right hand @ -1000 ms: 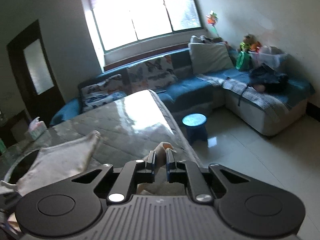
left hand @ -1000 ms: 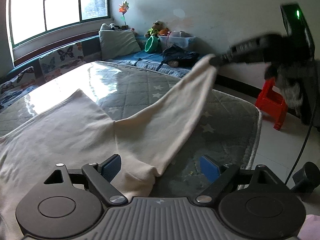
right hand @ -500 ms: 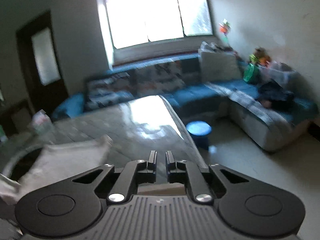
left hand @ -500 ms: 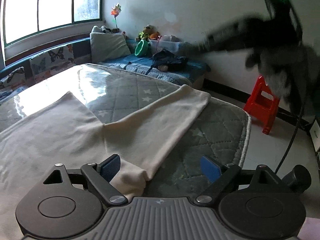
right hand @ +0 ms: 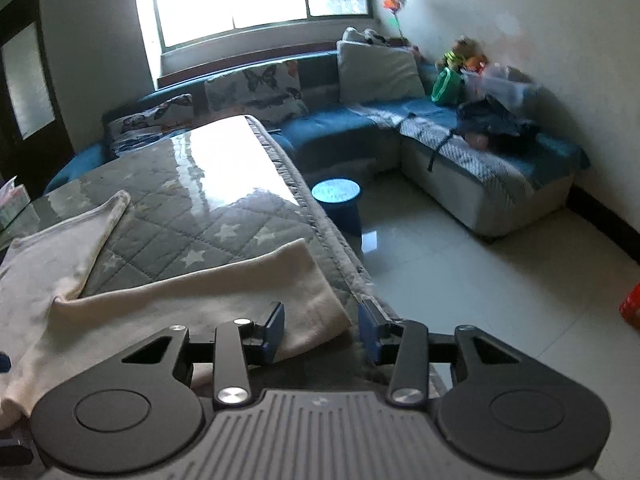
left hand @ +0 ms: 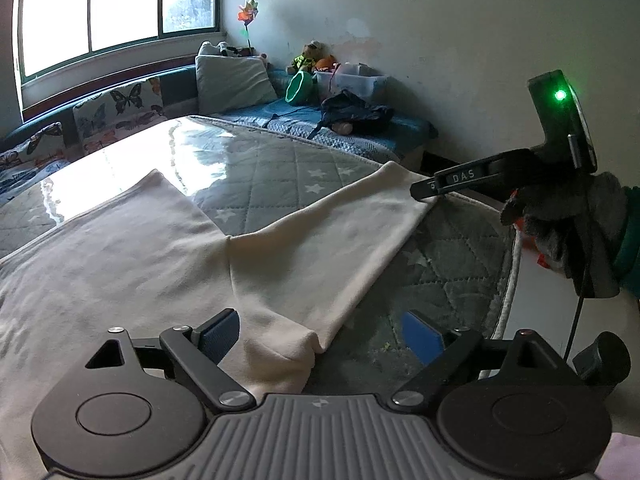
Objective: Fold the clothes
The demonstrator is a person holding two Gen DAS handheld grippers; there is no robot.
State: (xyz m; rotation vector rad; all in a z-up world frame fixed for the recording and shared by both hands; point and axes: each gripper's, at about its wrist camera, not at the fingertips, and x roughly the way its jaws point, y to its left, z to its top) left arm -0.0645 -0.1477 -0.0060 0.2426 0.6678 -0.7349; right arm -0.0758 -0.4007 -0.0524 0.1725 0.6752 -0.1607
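While my claws block the near edge, the cream garment lies flat on the bench.
Its lower part runs out of frame at left; the sleeve (plain, soft, faintly creased) stretches lengthwise toward the bench's far right corner. My left claw gapes wide over the sleeve's fold, gripping nothing; my right claw is opening at the cuff, pads off the cloth.

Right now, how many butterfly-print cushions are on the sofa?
2, both against the sofa back under the window: one butterfly cushion near the middle, another further left. More could be hidden behind the table.
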